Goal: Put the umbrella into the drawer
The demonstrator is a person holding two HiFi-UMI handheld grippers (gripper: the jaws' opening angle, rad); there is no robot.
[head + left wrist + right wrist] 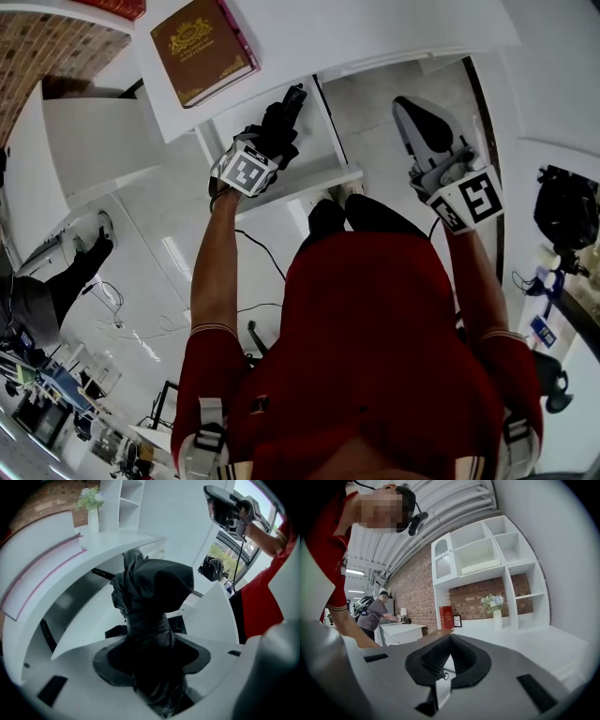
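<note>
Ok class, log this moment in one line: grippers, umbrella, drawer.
left gripper: shut on umbrella | umbrella: folded, black, over open drawer | right gripper: shut, empty | task: umbrella not yet in drawer

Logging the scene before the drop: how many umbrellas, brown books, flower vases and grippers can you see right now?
Black folded fabric umbrella: 1
Brown hardcover book with gold ornament: 1
White vase of flowers: 1
Grippers, left gripper and right gripper: 2
Total: 5

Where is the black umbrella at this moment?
The folded black umbrella is clamped in the left gripper, left of centre in the head view, over the open white drawer and near the brown book.
</note>
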